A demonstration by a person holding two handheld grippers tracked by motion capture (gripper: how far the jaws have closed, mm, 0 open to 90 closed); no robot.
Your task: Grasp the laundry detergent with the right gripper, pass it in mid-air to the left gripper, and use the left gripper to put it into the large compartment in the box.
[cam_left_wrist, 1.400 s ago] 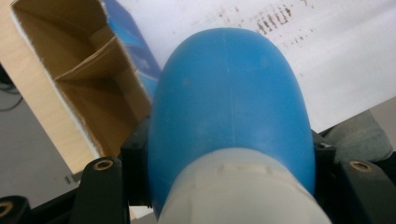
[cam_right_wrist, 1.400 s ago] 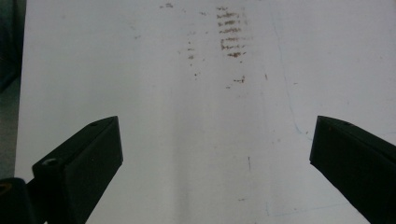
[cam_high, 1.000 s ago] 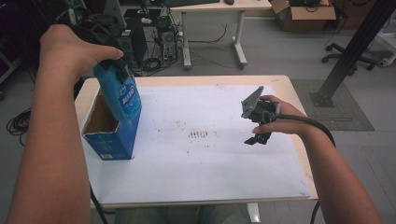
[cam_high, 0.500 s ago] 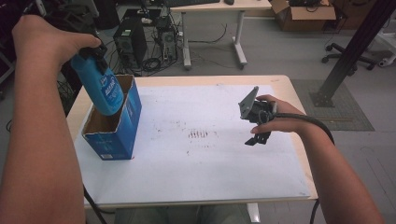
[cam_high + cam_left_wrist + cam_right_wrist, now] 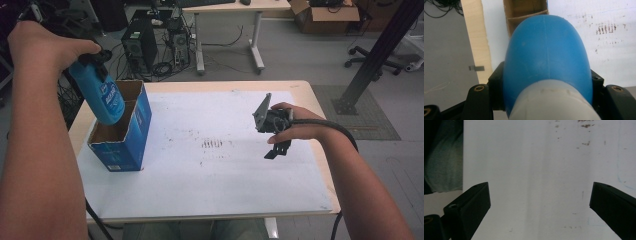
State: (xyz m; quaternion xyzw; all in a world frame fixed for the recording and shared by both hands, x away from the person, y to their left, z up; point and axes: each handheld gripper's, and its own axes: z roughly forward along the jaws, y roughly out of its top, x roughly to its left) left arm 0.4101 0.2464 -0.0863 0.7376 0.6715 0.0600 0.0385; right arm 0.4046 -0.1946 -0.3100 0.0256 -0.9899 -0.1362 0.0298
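Bottle [image 5: 97, 92], clamped at its neck by our left gripper [image 5: 544, 100], hangs tilted over the box [image 5: 122, 132]; it could catch the cardboard divider. Our right gripper [image 5: 540, 205] idles, jaws spread.

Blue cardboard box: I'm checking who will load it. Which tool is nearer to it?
Left. The left tool holds a blue bottle just above the box; the right tool hangs open across the table.

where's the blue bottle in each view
High view: blue bottle at upper left, held over the open blue box.
Left gripper view: centre, clamped between the black jaws.
Right gripper view: not in it.
Shared landmark: the dark smudges on the white table top.
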